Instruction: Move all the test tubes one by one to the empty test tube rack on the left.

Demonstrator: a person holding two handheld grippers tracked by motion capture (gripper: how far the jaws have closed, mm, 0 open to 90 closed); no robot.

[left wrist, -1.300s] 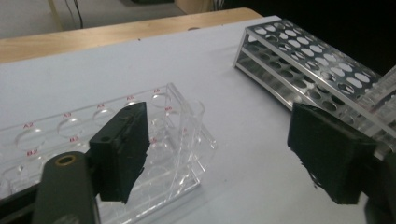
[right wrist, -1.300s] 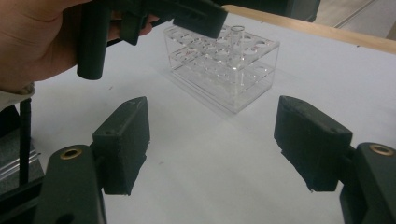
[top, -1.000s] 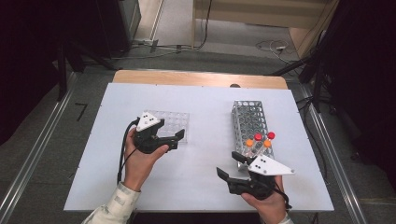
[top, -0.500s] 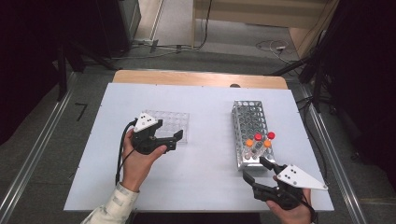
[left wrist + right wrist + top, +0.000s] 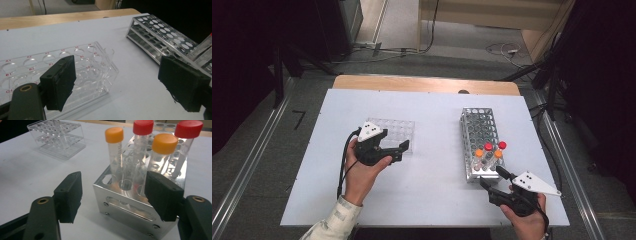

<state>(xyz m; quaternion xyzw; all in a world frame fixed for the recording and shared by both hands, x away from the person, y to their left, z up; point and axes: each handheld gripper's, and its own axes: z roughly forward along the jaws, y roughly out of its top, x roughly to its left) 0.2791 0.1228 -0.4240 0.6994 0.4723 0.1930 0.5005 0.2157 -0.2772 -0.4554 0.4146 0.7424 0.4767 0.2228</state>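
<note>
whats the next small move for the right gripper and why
Probably ease the right gripper forward and up to one capped tube, perhaps the near orange-capped tube. Its jaws, just closing a little, stand open at the metal rack end, below the caps, holding nothing.

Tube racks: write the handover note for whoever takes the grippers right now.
Left gripper: open, empty, jaws at the clear rack, not gripping it.
Right gripper: open, nothing between the pads; jaws have just been closing a little, at the near end of the metal rack.
Tubes: two orange-capped tubes and two red-capped tubes stand in the metal rack's near end. The clear rack looks empty.
Done: no tube moved.
Left: probably grip a tube, likely an orange one nearest the jaws, and carry it to the clear rack; then the others.
</note>
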